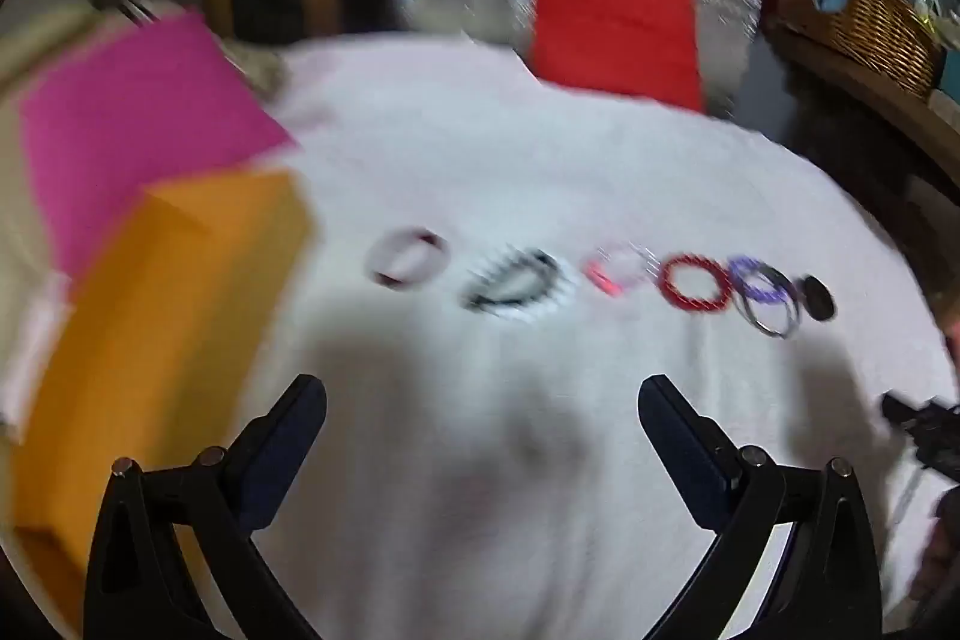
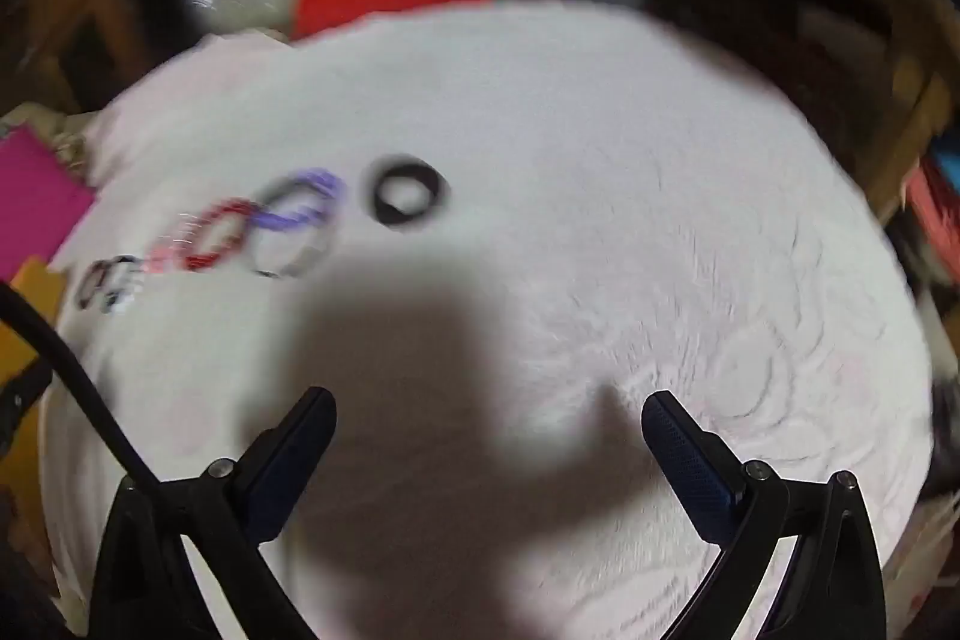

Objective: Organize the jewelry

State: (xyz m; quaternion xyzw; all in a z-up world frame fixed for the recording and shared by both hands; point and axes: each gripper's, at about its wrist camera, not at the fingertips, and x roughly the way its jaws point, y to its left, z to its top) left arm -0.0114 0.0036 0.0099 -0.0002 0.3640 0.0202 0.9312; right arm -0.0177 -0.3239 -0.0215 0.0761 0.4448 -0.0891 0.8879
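Hovering over the white cloth point(image 1: 480, 148), the left gripper point(image 1: 482, 394) and right gripper point(image 2: 487, 403) both have their jaws spread wide and empty. The bracelets point(image 1: 696, 282) lie in a row ahead, some apparently overlapping, though blur hides detail. Pinching one could drag its neighbour or snag the cloth.

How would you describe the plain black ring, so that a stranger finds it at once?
Look at the white cloth covering the table and follow the row of bracelets across it. The black ring lies at the row's right end, just past the purple bracelet. It alone is solid black, thick and smooth, without beads.
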